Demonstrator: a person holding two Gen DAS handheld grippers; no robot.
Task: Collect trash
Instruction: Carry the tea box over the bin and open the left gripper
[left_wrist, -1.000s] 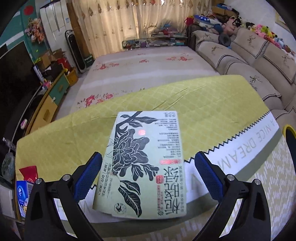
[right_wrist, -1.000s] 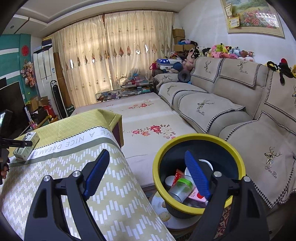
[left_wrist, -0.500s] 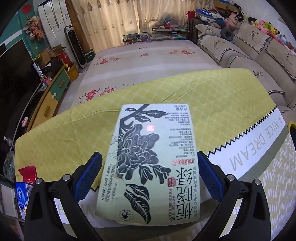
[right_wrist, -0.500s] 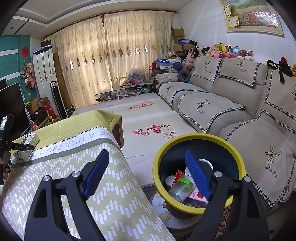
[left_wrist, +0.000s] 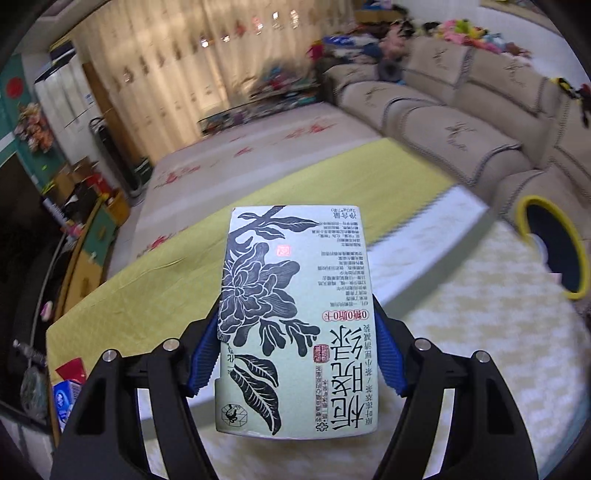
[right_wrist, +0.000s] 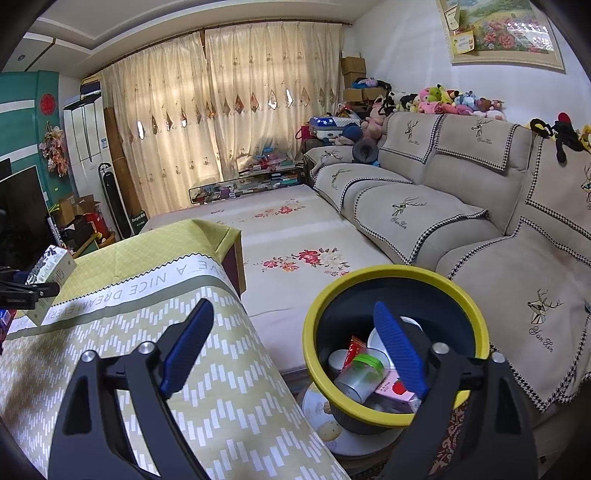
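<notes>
Yellow-green cloth covers the table (right_wrist: 207, 354), its white band printed with letters, and everything else is placed here from that table. Beyond its far edge lies a pale floor mat with red flowers (right_wrist: 303, 236), and a beige sofa (right_wrist: 443, 206) runs along the far side of the mat, with soft toys along its back.

Over the table, at its left end in the right wrist view, the left gripper (left_wrist: 295, 354) has hold of a pale green tea box (left_wrist: 295, 317) printed with a dark flower and leaves. Its jaws have just been closing, and the blue pads now press on the box's two long sides near its lower half. The box is lifted clear of the cloth and tilted; the same box (right_wrist: 50, 275) shows small in the right wrist view, above the cloth.

Off the table's right edge, down on the floor, stands a dark bin with a yellow rim (right_wrist: 391, 277). Inside it lie a green-lidded jar, a red packet, a pink box and white cups.

The right gripper (right_wrist: 295, 350) hangs between table and bin, its jaws spread wide with nothing between them; they have just been opening a little further.
</notes>
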